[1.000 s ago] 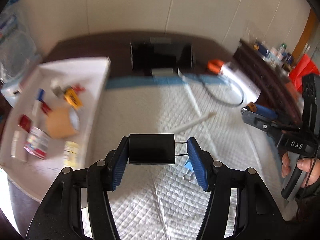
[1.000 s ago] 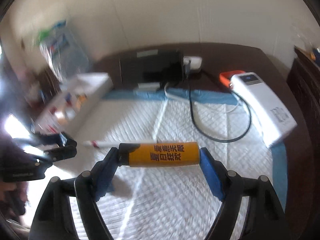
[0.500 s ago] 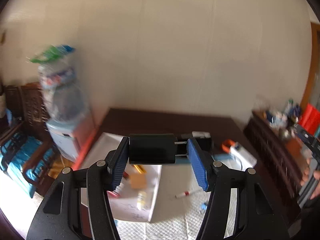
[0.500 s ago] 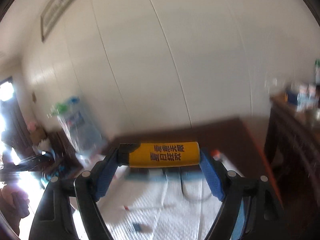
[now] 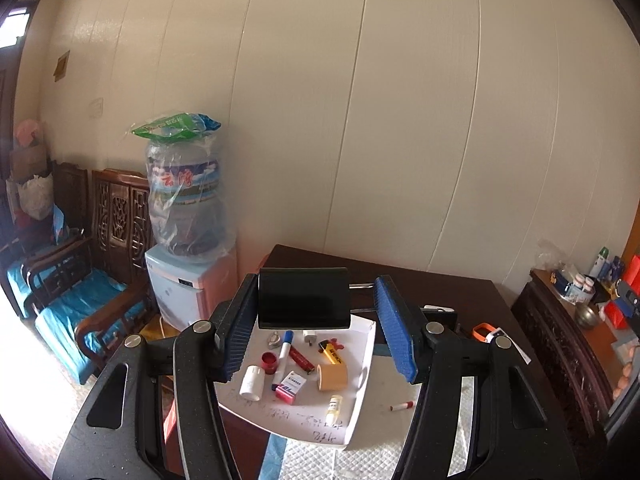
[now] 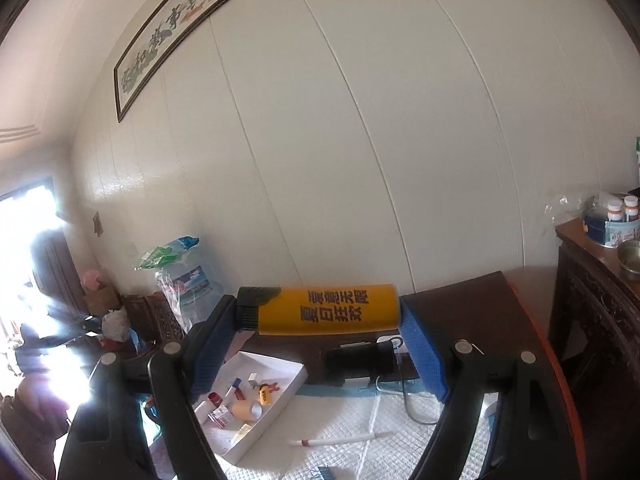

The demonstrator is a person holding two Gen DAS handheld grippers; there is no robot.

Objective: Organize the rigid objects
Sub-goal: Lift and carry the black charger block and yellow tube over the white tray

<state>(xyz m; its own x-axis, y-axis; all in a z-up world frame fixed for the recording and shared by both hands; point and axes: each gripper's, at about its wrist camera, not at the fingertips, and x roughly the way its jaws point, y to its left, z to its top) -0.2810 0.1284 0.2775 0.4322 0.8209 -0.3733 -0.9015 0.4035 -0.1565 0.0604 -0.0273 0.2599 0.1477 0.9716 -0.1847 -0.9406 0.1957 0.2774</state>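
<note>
The left gripper (image 5: 316,314) pinches a black binder clip (image 5: 303,298) endwise, held high above the white tray (image 5: 362,392); the tray holds small items. The right gripper (image 6: 320,330) clamps a yellow lighter (image 6: 326,309) lengthwise, above the padded table (image 6: 348,416).

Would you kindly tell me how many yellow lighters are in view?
2: one yellow lighter clamped lengthwise in the right hand-held gripper, another lying in the white tray. Others may be hidden.
</note>
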